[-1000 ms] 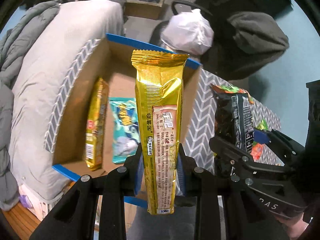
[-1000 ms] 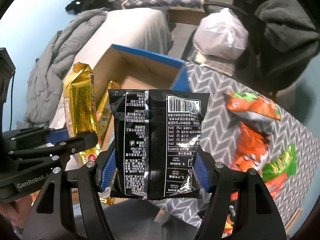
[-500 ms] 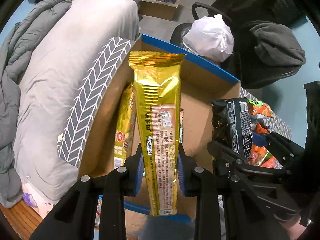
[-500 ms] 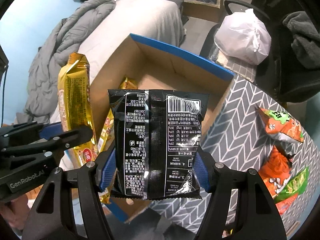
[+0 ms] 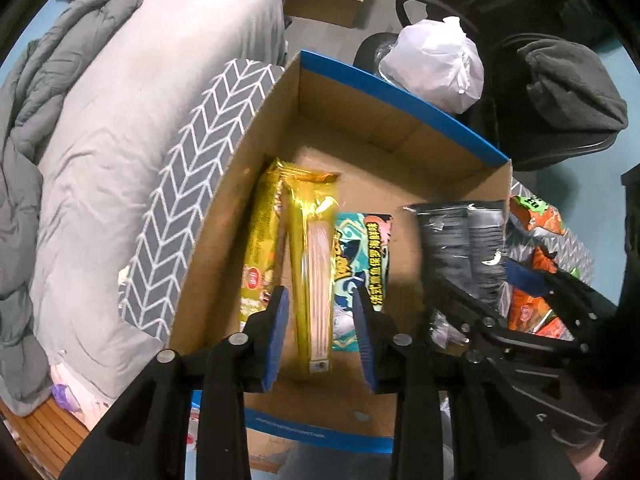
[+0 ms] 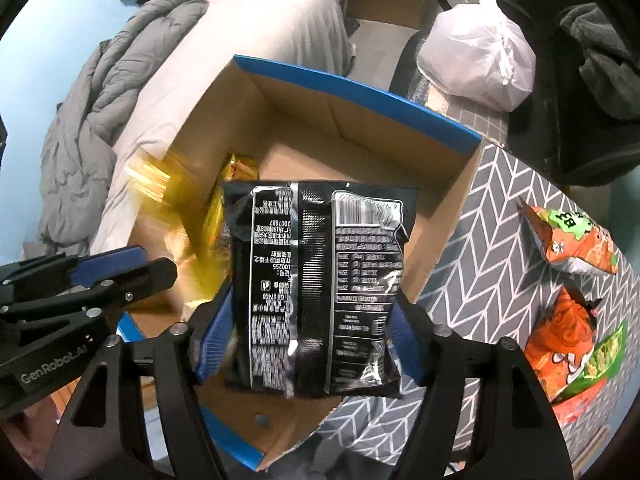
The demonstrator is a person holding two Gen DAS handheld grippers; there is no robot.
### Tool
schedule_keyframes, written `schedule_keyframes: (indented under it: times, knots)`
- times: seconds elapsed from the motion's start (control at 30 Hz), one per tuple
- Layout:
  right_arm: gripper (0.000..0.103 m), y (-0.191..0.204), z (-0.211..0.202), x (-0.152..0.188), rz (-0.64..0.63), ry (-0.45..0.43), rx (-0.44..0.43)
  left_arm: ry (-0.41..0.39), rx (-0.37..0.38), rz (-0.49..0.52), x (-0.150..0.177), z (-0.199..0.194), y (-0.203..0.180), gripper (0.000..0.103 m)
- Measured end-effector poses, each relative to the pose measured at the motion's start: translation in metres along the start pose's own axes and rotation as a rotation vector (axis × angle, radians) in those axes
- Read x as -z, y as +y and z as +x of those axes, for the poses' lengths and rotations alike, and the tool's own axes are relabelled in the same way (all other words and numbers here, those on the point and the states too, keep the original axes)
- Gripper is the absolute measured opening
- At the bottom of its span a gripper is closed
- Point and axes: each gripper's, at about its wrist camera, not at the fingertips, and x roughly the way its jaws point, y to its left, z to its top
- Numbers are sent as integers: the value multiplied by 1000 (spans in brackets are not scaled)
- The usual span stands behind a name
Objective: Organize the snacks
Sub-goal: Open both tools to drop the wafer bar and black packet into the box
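Observation:
An open cardboard box (image 5: pixel 384 120) with blue rims stands under both grippers; it also shows in the right wrist view (image 6: pixel 360 92). My left gripper (image 5: pixel 320 320) is open above it; the long gold snack pack (image 5: pixel 310 264) is blurred, falling free between the fingers into the box, beside a yellow pack (image 5: pixel 260 248) and a teal pack (image 5: pixel 360 256). My right gripper (image 6: pixel 308 328) holds a black snack bag (image 6: pixel 320 284) over the box, also seen in the left wrist view (image 5: pixel 460 248). The jaws look slightly spread and the bag blurred.
Orange and green snack bags (image 6: pixel 572 240) lie on the grey chevron tablecloth (image 6: pixel 480 248) right of the box. A bed with grey bedding (image 5: pixel 100 128) is at the left. A white plastic bag (image 5: pixel 436 64) sits on a chair behind the box.
Both grippers moved over the box. The left jaws opened and the gold pack dropped from them into the box. The black bag is lower and blurred.

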Motion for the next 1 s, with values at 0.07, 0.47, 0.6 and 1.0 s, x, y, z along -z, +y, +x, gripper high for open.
schedule_keyframes:
  times: [0.07,0.47,0.6,1.0]
  knots:
    - [76,-1,-2,1,6,-8,5,-9,-20,7,2,-3,1,45]
    - [80,-11,-30,11,31,-68,30,-53,-10,18,6,-25,-6,63]
    - [80,-20,-39,18,46,-78,35,-57,-9,48,10,-30,-19,63]
    - [80,-62,-70,54,122,-113,68,-18,25,143,30,-28,-70,66]
